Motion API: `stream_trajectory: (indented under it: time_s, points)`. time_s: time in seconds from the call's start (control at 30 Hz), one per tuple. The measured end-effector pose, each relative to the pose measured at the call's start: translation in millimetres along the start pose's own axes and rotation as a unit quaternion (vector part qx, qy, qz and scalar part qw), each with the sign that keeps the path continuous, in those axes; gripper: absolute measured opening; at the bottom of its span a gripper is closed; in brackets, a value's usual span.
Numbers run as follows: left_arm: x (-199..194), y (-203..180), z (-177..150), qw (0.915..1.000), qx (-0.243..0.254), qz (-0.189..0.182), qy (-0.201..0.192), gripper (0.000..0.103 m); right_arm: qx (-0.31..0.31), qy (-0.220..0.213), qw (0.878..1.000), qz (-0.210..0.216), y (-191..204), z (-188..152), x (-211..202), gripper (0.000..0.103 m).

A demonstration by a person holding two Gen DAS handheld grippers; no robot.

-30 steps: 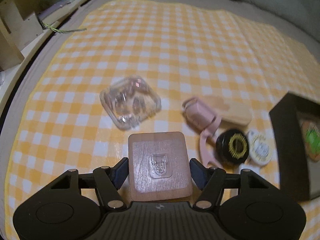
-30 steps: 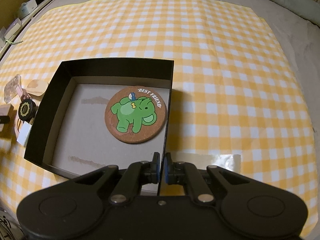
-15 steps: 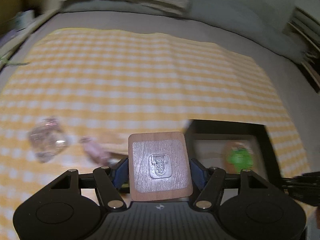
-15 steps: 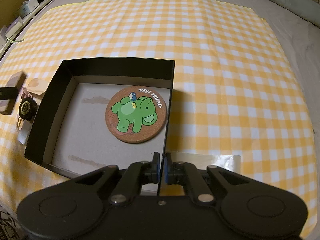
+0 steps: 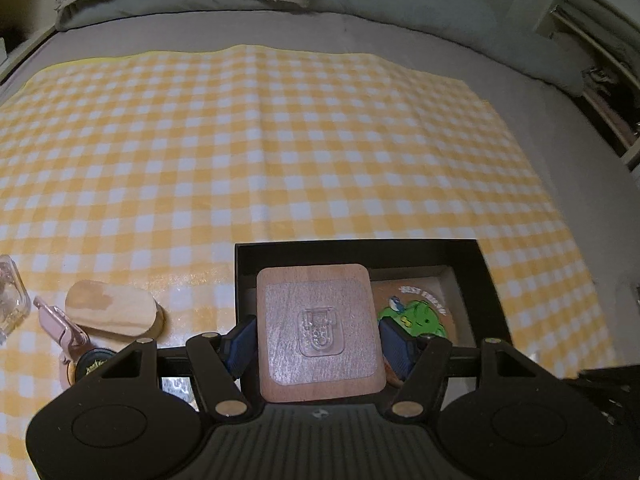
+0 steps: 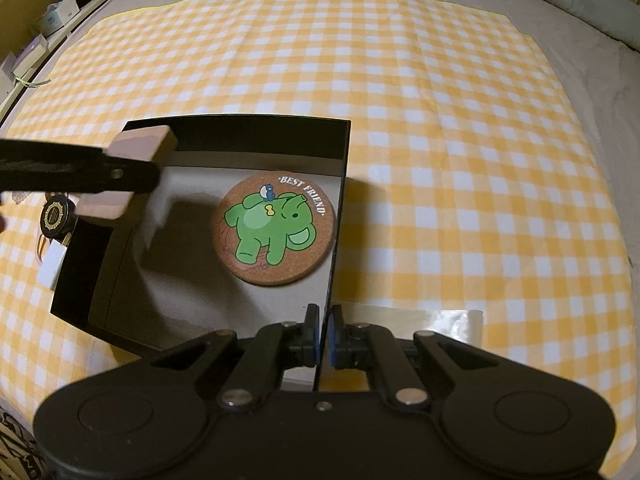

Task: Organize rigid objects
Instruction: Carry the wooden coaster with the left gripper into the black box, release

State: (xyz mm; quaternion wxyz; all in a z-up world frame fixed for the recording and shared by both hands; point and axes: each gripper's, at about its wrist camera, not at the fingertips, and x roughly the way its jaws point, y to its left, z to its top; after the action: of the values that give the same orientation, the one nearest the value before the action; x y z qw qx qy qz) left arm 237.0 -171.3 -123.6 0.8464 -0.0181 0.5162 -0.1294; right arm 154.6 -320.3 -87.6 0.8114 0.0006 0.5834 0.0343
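My left gripper (image 5: pixel 318 344) is shut on a square wooden block with a clear hook stuck on it (image 5: pixel 320 330). It holds the block in the air over the left part of a black open box (image 5: pixel 360 250). The block (image 6: pixel 138 148) and left gripper also show in the right wrist view above the box's left wall (image 6: pixel 76 264). A round cork coaster with a green elephant (image 6: pixel 276 228) lies flat inside the box. My right gripper (image 6: pixel 323 336) is shut on the box's right wall (image 6: pixel 340 200) at the near corner.
Left of the box on the yellow checked cloth (image 5: pixel 260 140) lie an oval wooden piece (image 5: pixel 114 312), a pink case (image 5: pixel 60 326), a black round tin (image 6: pixel 58 216), a white item (image 6: pixel 50 264) and a clear plastic case (image 5: pixel 10 300). Grey bedding surrounds the cloth.
My left gripper has carried the wooden block up and to the right, from the cloth beside the loose items to above the box. The right gripper has stayed clamped on the box wall.
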Motion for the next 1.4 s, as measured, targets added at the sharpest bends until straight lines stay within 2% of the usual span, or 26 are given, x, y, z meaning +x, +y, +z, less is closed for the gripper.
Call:
stream_trajectory:
  time_s: [0.13, 0.3, 0.7, 0.97, 1.0, 1.07, 1.13, 1.27, 1.4]
  points:
    - [12, -3, 5, 0.9997, 0.005, 0.022, -0.002, 0.066, 0.000, 0.001, 1.000, 0.001, 0, 0, 0, 0.005]
    - [21, -4, 7, 0.9995, 0.018, 0.026, -0.003, 0.069, 0.000, 0.000, 1.000, 0.003, 0, 1, -1, 0.005]
    - [8, -2, -3, 0.9992, 0.039, -0.005, 0.003, 0.080, -0.001, 0.000, 1.000, 0.005, 0, 0, 0, 0.005]
    - [-12, -6, -13, 0.9987, 0.044, -0.025, 0.010, 0.078, -0.001, 0.000, 1.000, 0.003, 0, 0, 1, 0.005]
    - [-13, -6, -14, 0.9984, 0.045, -0.030, 0.014, 0.077, -0.002, 0.000, 1.000, 0.003, 0, 0, 1, 0.005]
    - [-14, -6, -18, 0.9973, 0.043, -0.049, 0.033, 0.058, -0.002, 0.000, 1.000, 0.003, 0, 0, 1, 0.005]
    - [-13, -8, -23, 0.9951, 0.042, -0.066, 0.060, 0.048, -0.003, 0.000, 1.000, 0.002, 0, 0, 1, 0.005]
    - [-2, -19, -33, 0.9911, 0.074, -0.058, 0.094, 0.026, -0.001, 0.000, 1.000, 0.003, 0, 0, 1, 0.005]
    - [17, -23, -42, 0.9872, 0.094, -0.031, 0.125, 0.024, -0.001, 0.000, 1.000, 0.004, -1, 0, 1, 0.005]
